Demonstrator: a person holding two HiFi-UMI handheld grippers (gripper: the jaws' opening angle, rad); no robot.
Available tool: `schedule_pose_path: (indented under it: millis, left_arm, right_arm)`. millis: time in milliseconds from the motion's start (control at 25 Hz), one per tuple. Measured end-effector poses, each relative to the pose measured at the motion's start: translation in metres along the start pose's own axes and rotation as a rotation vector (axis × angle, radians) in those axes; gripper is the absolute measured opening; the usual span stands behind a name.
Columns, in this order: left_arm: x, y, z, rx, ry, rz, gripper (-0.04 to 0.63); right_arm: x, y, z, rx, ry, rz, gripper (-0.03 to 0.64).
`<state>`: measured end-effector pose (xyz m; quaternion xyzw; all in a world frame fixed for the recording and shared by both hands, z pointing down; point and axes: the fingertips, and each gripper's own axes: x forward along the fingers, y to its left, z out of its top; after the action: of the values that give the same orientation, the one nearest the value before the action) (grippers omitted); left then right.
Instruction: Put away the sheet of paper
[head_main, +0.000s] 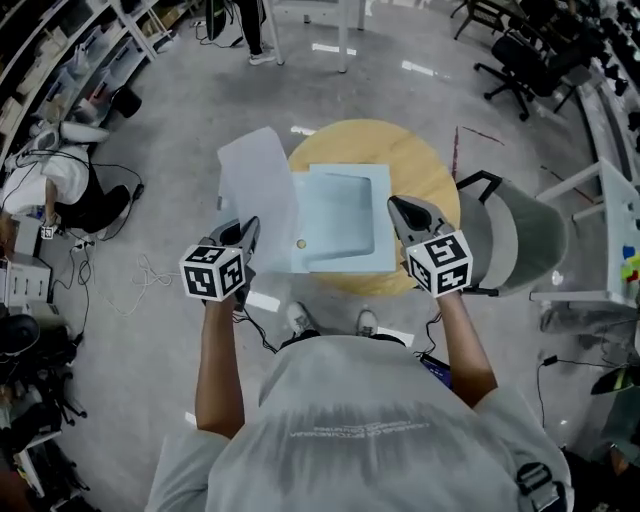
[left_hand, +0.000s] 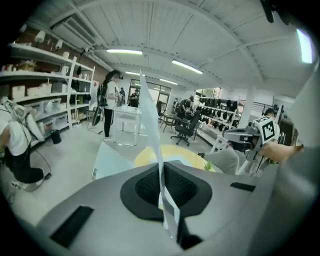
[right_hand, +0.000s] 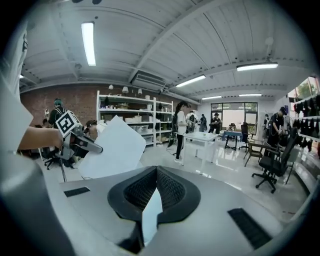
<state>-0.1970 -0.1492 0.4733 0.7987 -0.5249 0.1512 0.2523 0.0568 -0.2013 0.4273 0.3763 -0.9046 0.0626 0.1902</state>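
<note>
The room was lit brightly by long ceiling lights. White glare was seen on the floor. Picture edges were bent and darkened.

Round table partly hidden under blue folder; small round object on it unidentifiable.

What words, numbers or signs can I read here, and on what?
Shirt print: too blurred to read.
Left cube and right cube: black-and-white square patterns only, no letters.
Sheet and folder: no print shows.
Nothing else is readable.
</note>
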Motion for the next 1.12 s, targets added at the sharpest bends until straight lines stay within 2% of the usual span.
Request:
schedule_pose_path:
  millis: [160,280,440,920,1120]
  left_arm:
    - [0.012,0.029,-0.015,-0.092,0.040,-0.090,0.018]
    - [0.022,0.035,-0.024,-0.150,0.068,-0.157,0.018]
    - [0.038,0.034,-0.042,-0.187,0.127,-0.195,0.018]
    - [0.060,0.043,-0.098,-0.269,0.283,-0.089,0.018]
    - [0.069,0.047,-0.112,-0.251,0.339,-0.059,0.018]
  right_arm:
    - [0.021,0.020,-0.003,0.013,0.002,-0.016,0.028]
    - [0.029,0.023,-0.008,0.030,0.015,-0.049,0.028]
    - [0.034,0.019,-0.021,0.068,0.028,-0.055,0.028]
    - [0.061,-0.002,-0.058,0.137,0.101,0.061,0.028]
    - [0.073,-0.002,-0.062,0.154,0.113,0.080,0.028]
